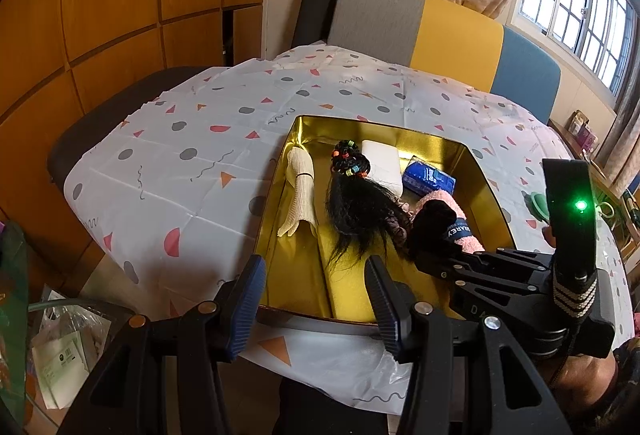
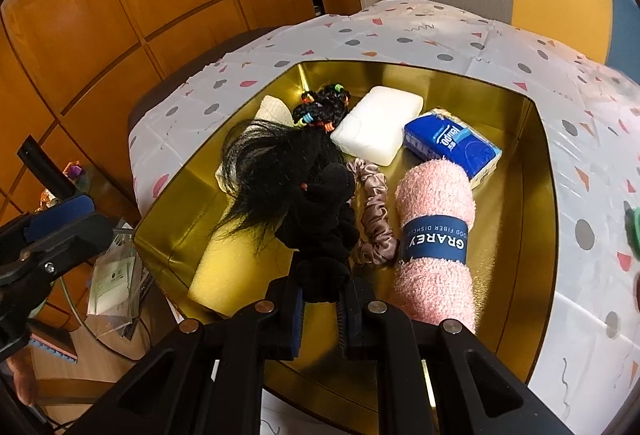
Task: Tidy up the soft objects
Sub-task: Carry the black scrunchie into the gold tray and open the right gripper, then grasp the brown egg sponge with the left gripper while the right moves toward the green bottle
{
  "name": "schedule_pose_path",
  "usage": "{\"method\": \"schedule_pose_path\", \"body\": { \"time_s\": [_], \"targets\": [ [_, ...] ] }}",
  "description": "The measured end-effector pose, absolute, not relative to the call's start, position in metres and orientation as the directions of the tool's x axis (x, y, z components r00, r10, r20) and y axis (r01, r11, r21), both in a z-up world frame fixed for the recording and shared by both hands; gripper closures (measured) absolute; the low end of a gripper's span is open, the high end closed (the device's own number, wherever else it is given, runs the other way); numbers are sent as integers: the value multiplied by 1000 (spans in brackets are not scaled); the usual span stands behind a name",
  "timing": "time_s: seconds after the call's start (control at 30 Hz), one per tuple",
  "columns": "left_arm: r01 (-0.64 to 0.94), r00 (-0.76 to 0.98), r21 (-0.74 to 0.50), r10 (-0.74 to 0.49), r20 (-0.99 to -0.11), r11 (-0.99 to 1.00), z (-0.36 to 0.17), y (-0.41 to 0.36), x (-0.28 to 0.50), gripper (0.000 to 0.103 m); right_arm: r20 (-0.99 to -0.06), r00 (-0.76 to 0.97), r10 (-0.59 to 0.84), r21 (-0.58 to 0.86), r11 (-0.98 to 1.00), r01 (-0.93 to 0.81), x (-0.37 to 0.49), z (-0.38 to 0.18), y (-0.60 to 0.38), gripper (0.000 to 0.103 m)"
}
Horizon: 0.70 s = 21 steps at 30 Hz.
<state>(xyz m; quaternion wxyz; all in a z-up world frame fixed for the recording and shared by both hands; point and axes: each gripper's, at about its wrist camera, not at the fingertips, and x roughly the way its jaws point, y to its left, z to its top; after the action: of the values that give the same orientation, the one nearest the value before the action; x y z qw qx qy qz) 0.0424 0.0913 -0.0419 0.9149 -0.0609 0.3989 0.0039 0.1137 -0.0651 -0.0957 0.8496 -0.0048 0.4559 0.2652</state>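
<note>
Right gripper [image 2: 320, 309] jaws narrow, pinching black fluffy scrunchie [image 2: 324, 231] at bottom centre, over gold box [image 2: 516, 171]. Left gripper [image 1: 316, 301] half open, empty, at box's near rim. Pink towel roll [image 2: 436, 231] band reads "GRAREY"; blue tissue pack [image 2: 452, 143] reads "tempo".

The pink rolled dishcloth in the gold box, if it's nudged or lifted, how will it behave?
The pink rolled dishcloth looks fluffy, so probably light and squashy under the pads. Its cylinder shape may roll if pushed sideways. The blue paper band likely keeps it rolled when lifted, though the ends could sag.
</note>
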Motion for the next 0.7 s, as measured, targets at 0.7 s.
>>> {"method": "schedule_pose_path", "body": {
  "time_s": [0.7],
  "targets": [
    [7,693,-66,-53,-719,998,-28,65,45,51,-706,505,497,307,857,-414,109,-72,-99,48]
  ]
}}
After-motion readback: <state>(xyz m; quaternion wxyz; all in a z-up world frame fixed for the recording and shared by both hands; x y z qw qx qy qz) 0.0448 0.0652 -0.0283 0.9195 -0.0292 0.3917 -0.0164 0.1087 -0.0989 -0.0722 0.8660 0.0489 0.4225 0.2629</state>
